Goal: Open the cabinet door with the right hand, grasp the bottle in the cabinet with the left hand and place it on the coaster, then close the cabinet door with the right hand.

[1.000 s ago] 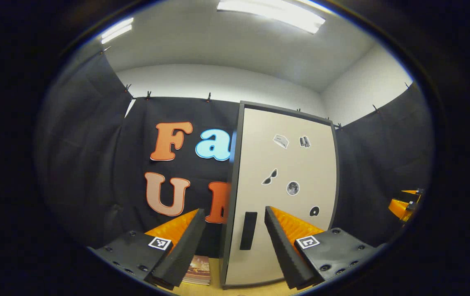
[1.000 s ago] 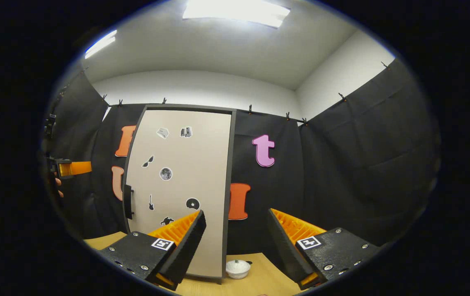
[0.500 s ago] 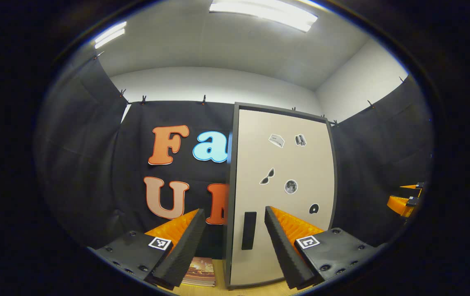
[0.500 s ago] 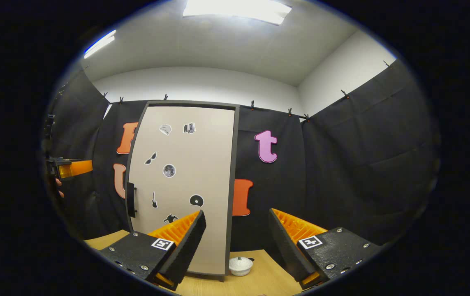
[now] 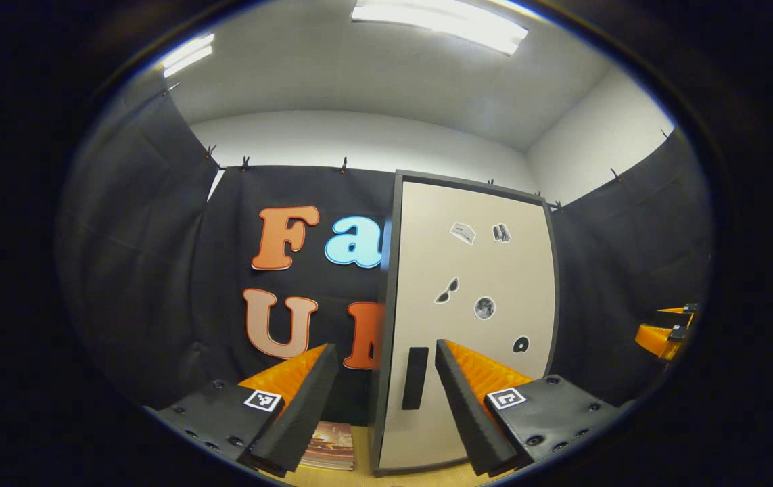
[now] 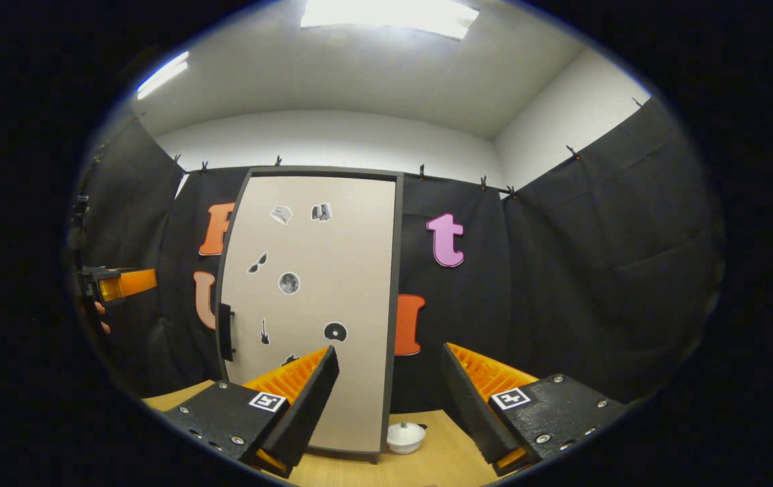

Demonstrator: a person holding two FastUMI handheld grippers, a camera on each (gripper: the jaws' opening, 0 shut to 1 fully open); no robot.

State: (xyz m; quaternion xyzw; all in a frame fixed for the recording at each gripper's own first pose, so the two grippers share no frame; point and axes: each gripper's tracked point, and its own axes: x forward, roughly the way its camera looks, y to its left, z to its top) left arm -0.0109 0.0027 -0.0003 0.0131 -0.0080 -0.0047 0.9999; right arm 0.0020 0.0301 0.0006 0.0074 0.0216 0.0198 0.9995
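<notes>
Small picture stickers on cabinet door (image 5: 471,318), no wording apparently legible, square coded markers on fingers (image 6: 268,402)

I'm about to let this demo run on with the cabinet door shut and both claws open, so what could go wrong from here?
1. The handle sits at the door's far left edge, while the right claw points nearer its right edge; a straight approach may miss it.
2. The left claw is lined up with the handle, so both claws may crowd that spot.
3. A small white lidded pot stands on the table by the door's right edge; a low pass might knock it.
</notes>
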